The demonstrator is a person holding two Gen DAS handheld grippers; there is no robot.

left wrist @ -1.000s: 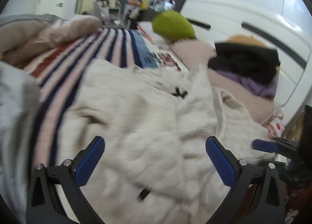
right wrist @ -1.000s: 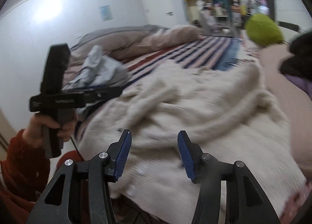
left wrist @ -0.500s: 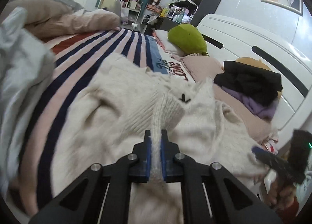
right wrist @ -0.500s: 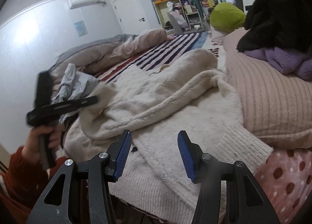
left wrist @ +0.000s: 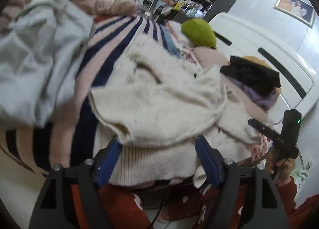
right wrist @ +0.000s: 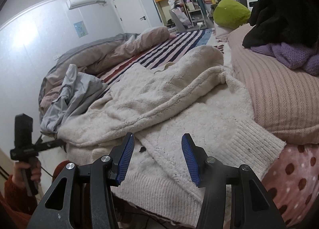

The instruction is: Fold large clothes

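A big cream knitted sweater [left wrist: 159, 93] lies crumpled on the bed, one sleeve folded across its body. My left gripper [left wrist: 158, 143] sits at the bed's near edge with its jaws opening. The ribbed hem [left wrist: 151, 165] lies between the blue pads, which do not press on it. In the right wrist view the same sweater [right wrist: 169, 93] spreads ahead. My right gripper [right wrist: 157, 139] hovers open just over its lower part, with nothing pinched. Each gripper shows in the other's view: the right gripper [left wrist: 259, 127] at the right, the left gripper [right wrist: 57, 143] at the far left.
A grey garment [right wrist: 73, 89] is heaped left of the sweater on the striped sheet [right wrist: 169, 49]. A pink ribbed pillow [right wrist: 279, 93] bearing black and purple clothes [right wrist: 289, 53] crowds the right side. A green plush [right wrist: 229, 13] and white headboard [left wrist: 259, 45] lie beyond.
Half a second ago my left gripper was shut on a fold of the sweater. It has since drawn back to the bed's edge and its jaws have parted. The right gripper has held still over the last half second.
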